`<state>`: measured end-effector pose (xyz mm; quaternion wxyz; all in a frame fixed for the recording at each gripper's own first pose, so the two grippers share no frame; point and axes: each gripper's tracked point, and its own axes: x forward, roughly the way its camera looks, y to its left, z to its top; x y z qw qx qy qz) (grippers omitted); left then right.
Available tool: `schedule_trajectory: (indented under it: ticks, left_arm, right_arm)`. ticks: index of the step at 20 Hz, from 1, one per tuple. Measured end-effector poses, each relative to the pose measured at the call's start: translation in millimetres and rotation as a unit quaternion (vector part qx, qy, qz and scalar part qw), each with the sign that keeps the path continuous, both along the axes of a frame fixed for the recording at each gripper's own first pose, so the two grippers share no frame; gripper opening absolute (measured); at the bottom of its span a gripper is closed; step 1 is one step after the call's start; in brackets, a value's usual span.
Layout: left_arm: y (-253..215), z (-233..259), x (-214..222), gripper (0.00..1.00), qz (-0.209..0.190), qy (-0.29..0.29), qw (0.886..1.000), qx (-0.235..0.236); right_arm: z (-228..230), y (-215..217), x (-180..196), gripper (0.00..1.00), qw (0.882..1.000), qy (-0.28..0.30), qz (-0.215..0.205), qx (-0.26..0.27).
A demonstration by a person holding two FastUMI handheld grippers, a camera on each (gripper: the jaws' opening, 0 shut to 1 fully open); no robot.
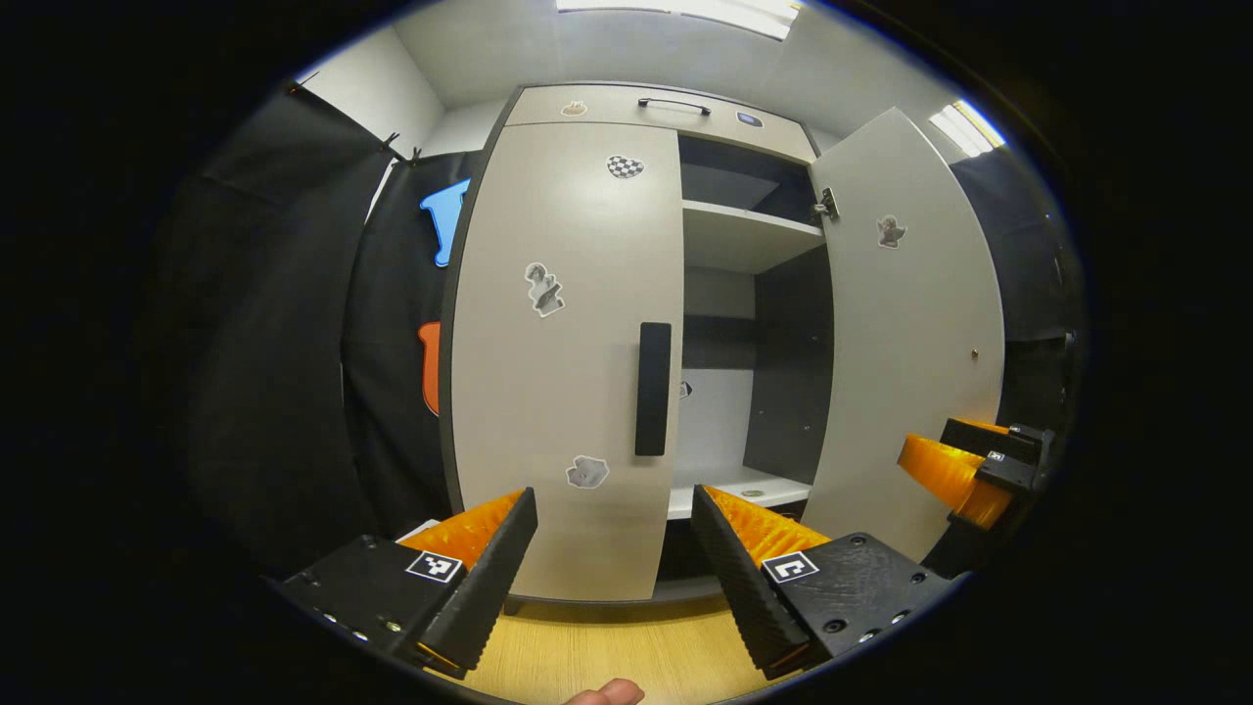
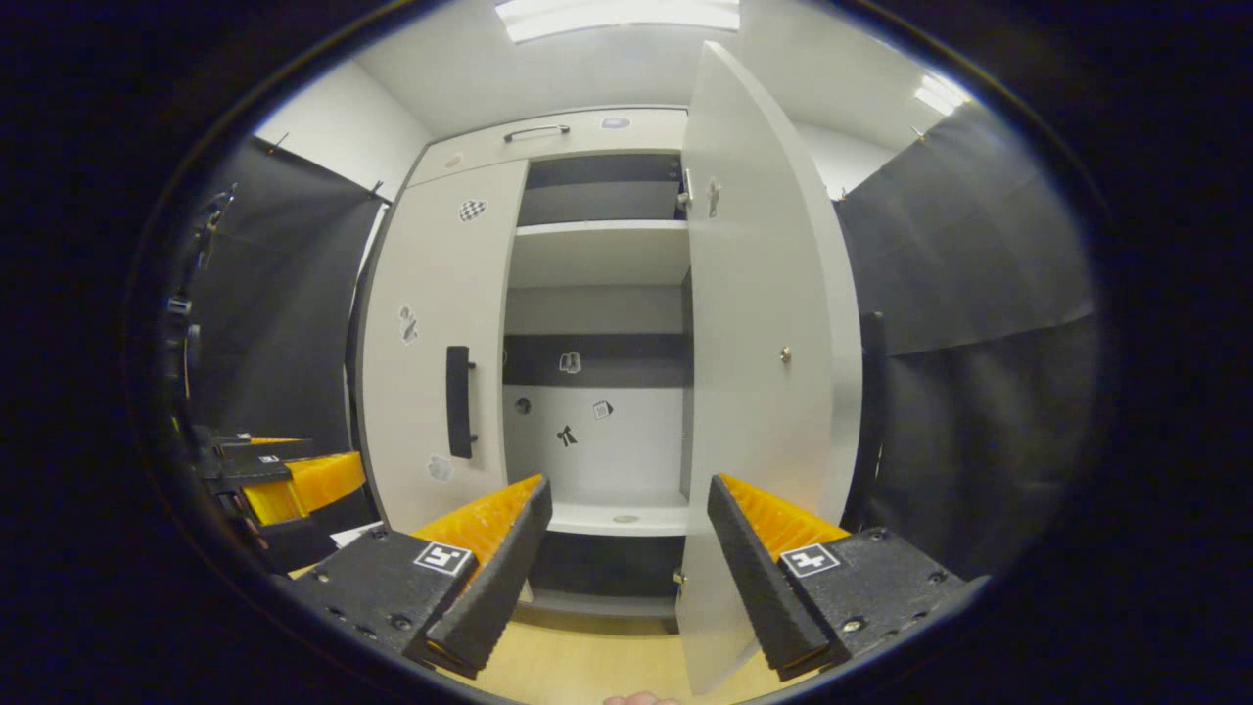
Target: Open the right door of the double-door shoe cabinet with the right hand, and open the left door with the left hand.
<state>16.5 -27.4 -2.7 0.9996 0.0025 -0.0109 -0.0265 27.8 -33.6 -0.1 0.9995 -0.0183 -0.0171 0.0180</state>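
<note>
Pale grey right door (image 2: 759, 323) swung open, matching left door (image 1: 563, 362) shut; left gripper (image 1: 615, 563), jaws spread and empty, next takes its black vertical handle (image 1: 653, 389); right gripper (image 2: 629, 563) jaws spread.

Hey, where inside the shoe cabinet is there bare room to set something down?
Behind the open right door: the upper shelf and the bottom shelf look bare apart from one small round spot. The left half is blocked by the closed left door.
</note>
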Motion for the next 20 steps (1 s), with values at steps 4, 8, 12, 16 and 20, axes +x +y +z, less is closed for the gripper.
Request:
schedule_trajectory:
  ticks: [4, 8, 12, 16, 20]
  left_arm:
    - [-11.6, 20.9, 32.8, 0.95, -0.012, -0.015, 1.000, 0.011]
    - [-23.9, 40.1, 85.9, 0.95, -0.018, -0.023, 1.000, 0.006]
    - [-33.2, 48.6, 130.3, 0.95, -0.011, -0.029, 0.999, 0.016]
    - [-39.1, 40.0, 162.3, 0.95, -0.001, -0.017, 0.999, 0.030]
    - [-31.0, 38.4, 176.2, 0.95, 0.021, -0.012, 0.999, 0.027]
  right_arm:
    - [-1.5, -1.9, -1.8, 0.97, 1.000, 0.004, 0.004, -0.002]
    - [-8.1, -2.8, -7.4, 0.97, 1.000, 0.008, 0.004, -0.003]
    - [-14.3, -6.4, -11.2, 0.97, 1.000, 0.016, 0.004, 0.000]
    - [-14.0, -5.6, -11.9, 0.97, 1.000, 0.016, 0.009, 0.001]
    - [-14.3, -5.7, -12.5, 0.97, 1.000, 0.013, 0.013, -0.001]
